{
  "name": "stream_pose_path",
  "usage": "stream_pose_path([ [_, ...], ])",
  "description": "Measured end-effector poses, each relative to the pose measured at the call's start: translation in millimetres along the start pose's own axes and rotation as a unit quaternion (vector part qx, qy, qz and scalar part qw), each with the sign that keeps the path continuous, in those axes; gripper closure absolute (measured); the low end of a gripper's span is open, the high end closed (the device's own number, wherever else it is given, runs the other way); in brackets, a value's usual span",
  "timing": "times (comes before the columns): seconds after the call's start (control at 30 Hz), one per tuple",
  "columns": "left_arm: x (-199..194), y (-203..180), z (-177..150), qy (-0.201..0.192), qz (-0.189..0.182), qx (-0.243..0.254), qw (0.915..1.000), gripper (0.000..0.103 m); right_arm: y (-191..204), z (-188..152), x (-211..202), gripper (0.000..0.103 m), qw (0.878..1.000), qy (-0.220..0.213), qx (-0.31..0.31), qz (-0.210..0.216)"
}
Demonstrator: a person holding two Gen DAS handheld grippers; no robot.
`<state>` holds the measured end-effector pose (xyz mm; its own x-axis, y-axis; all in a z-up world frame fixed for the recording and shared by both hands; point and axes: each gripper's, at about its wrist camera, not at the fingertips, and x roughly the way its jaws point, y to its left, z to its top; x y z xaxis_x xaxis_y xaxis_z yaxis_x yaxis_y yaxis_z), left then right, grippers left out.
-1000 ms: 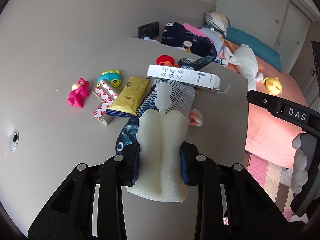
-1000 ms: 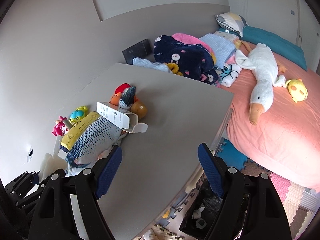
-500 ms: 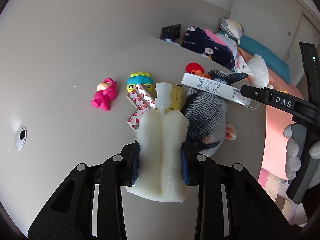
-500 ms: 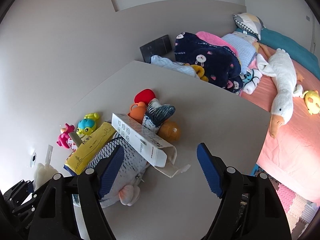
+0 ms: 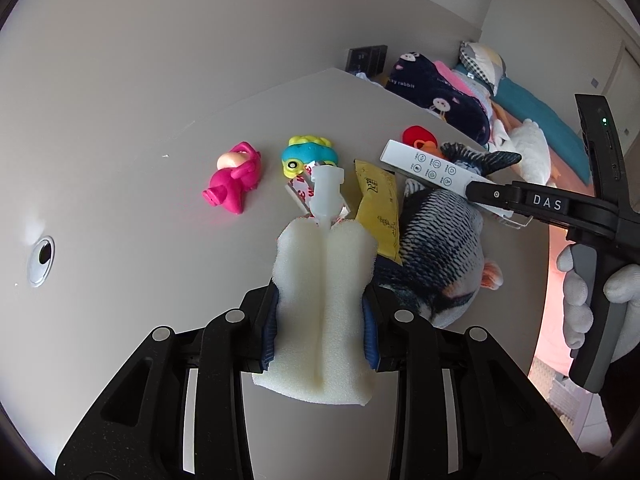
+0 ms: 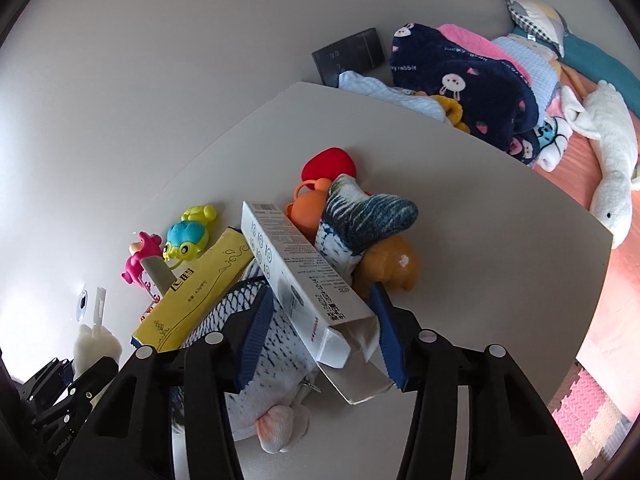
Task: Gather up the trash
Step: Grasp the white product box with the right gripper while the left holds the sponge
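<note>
My left gripper [image 5: 320, 328] is shut on a white foam block [image 5: 325, 312] and holds it above the grey table [image 5: 140, 200]. My right gripper [image 6: 320, 332] is open, its jaws on either side of the open end of a long white carton [image 6: 300, 280] that lies on a plush fish [image 6: 256, 344]. The carton [image 5: 432, 168] and the right gripper's finger [image 5: 536, 204] over it also show in the left wrist view. A yellow packet [image 6: 196, 288] lies left of the fish. A red-and-white wrapper [image 5: 300, 188] lies behind the foam.
A pink toy [image 5: 234, 178], a blue-and-yellow toy [image 5: 308, 156], red [image 6: 329, 163] and orange [image 6: 310, 208] toys and a brown plush [image 6: 390, 258] lie on the table. A bed [image 6: 624, 280] with blankets and a white plush goose [image 6: 612, 148] is to the right. A cable hole [image 5: 41, 256] is at the left.
My right gripper has moved in over the table and now straddles the carton's open end. My left gripper, still holding the foam, has swung left toward the small toys.
</note>
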<state>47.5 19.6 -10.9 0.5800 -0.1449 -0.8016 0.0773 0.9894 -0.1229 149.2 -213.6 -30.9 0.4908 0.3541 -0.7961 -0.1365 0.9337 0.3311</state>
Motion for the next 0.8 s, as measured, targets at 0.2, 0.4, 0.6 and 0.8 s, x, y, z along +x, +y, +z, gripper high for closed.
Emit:
stream_pose_path([
  [0.2, 4.7, -1.1, 1.6, 0.004, -0.002, 0.0, 1.0, 0.07, 4.7, -2.0, 7.0, 0.072, 0.999, 0.014, -0.01, 0.027],
  [0.4, 3.4, -2.9, 3.2, -0.002, -0.005, 0.002, 1.0, 0.07, 17.7, -5.8, -17.4, 0.077, 0.998, -0.041, -0.039, 0.035],
  [0.6, -7.8, -8.9, 2.6, -0.015, -0.008, 0.01, 0.9998, 0.07, 19.4, -9.0, -47.1, 0.078, 0.995, -0.086, -0.04, 0.038],
  [0.8, -23.8, -24.8, 5.4, -0.034, -0.021, 0.029, 0.9988, 0.07, 12.3, -16.6, -79.3, 0.078, 0.993, -0.113, -0.03, 0.034],
])
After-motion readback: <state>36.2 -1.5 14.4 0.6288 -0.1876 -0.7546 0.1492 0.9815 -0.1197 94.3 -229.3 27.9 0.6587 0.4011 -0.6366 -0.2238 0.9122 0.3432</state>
